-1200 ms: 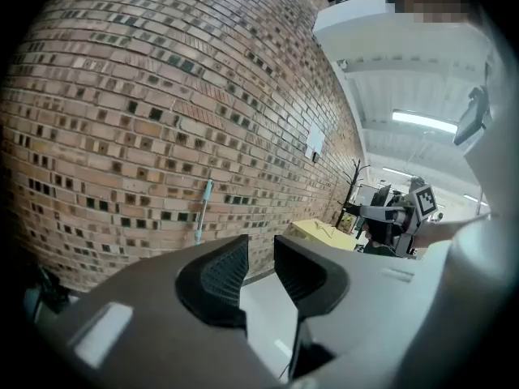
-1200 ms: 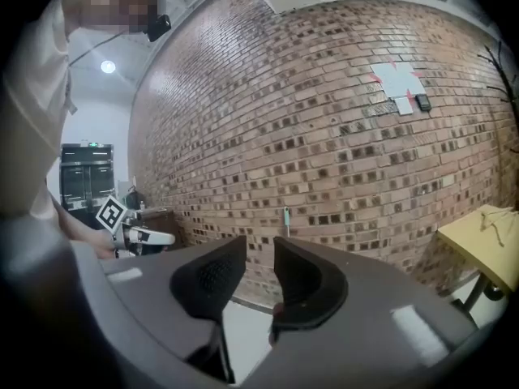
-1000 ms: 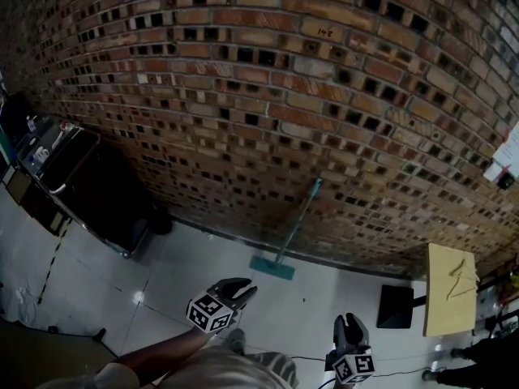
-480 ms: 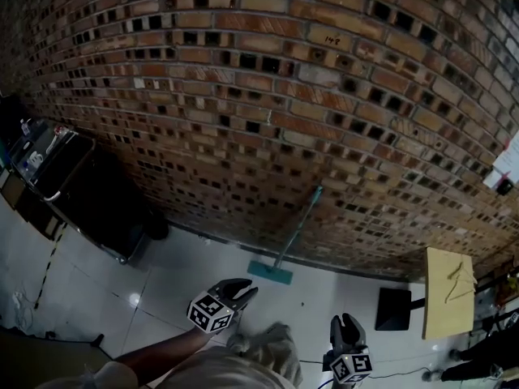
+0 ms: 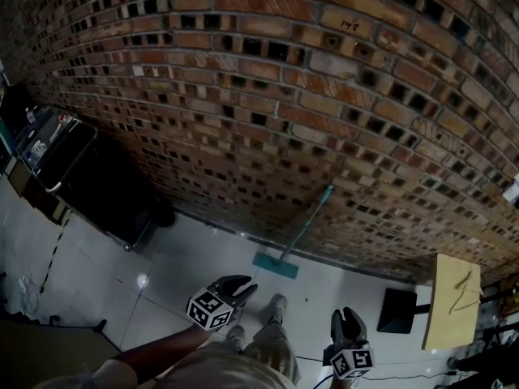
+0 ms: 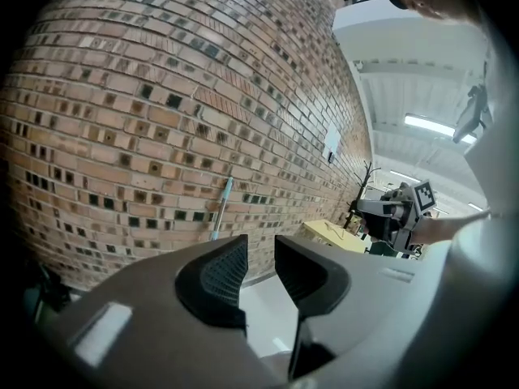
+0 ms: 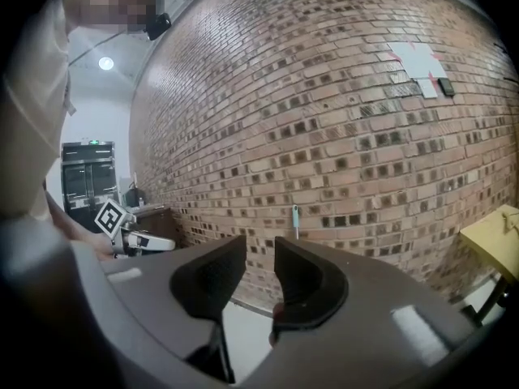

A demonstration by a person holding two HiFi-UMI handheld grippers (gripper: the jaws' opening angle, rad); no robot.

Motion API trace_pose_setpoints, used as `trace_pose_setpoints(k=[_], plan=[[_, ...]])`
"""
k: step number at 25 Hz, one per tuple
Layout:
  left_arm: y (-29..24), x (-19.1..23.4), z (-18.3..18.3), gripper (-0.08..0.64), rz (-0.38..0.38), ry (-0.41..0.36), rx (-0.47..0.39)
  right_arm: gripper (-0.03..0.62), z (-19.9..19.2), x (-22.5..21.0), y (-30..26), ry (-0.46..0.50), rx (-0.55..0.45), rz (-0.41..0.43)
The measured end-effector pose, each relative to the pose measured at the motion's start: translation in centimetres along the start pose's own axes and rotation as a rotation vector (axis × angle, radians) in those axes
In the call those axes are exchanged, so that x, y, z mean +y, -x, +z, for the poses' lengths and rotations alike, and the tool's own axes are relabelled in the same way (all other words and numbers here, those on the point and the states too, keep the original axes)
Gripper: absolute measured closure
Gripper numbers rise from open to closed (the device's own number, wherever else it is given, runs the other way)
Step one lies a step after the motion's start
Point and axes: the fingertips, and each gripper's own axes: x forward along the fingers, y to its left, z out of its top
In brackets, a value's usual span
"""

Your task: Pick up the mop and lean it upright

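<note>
The mop point(image 5: 302, 229) stands against the brick wall point(image 5: 268, 96), at roughly twelve o'clock from the person. Its flat teal head lies on the pale glossy floor point(image 5: 186, 258) right at the foot of the wall. Its thin teal handle slants up the bricks, with the top tipped toward one o'clock. Neither tool touches it; both are well short of it, held low in front of the person's body. The left gripper point(image 5: 240, 287) sits at about eleven o'clock from the person's shoe point(image 5: 276, 306) and points toward the mop. Its dark ribbed jaws stand a narrow gap apart with only floor and wall showing between them. The right gripper point(image 5: 347, 314) is off at about four o'clock from the mop head. Its jaws are likewise parted by a slim gap and grip nothing. In each gripper view the mop handle rises just above the jaw tips, far behind them against the bricks. A dark trolley point(image 5: 97, 193) with a metal rail is parked by the wall at about ten o'clock. A yellow table point(image 5: 452, 298) stands at about three o'clock, with a black box point(image 5: 397, 309) on the floor just beside it.
</note>
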Motion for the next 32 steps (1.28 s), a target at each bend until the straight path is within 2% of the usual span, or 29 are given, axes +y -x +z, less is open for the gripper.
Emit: trace_pose_setpoints(k=[8,16,24,32], plan=[[-5.8,3.2,2.5,0.448,0.082,0.027,0.034,0.489,1.9,-5.5,-7.4,0.011,0.04,0.079],[-10.2,5.3,7.0,0.423,0.168,-0.004,0.008,0.489,4.5,-10.5,-14.0,0.004,0.049,0.156],[-13.2,6.6,8.3,0.419,0.258,0.009,0.016,0.486,5.0,-13.8,-18.3,0.002,0.075,0.254],[-16.3,6.2,8.5,0.414,0.285,0.01,0.034,0.483,3.8,-16.2,-22.7,-0.006,0.098,0.315]])
